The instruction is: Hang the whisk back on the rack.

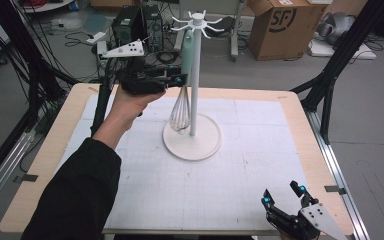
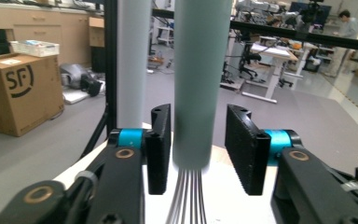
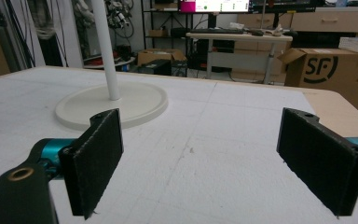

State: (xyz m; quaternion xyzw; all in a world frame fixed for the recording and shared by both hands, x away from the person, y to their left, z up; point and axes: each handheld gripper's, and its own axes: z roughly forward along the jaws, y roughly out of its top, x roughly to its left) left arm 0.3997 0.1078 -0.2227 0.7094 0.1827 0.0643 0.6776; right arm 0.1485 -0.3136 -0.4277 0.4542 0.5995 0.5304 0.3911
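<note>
The whisk (image 1: pixel 182 95) hangs from a hook of the white stand (image 1: pixel 194 132), its pale green handle just beside the pole and its wire head above the round base. The left gripper (image 1: pixel 177 78) is level at the handle; in the left gripper view the handle (image 2: pixel 200 84) stands between the two jaws with a gap on each side, so it is released. The right gripper (image 1: pixel 283 195) rests at the near right corner of the table (image 1: pixel 260 150), jaws wide apart, grasping nothing.
</note>
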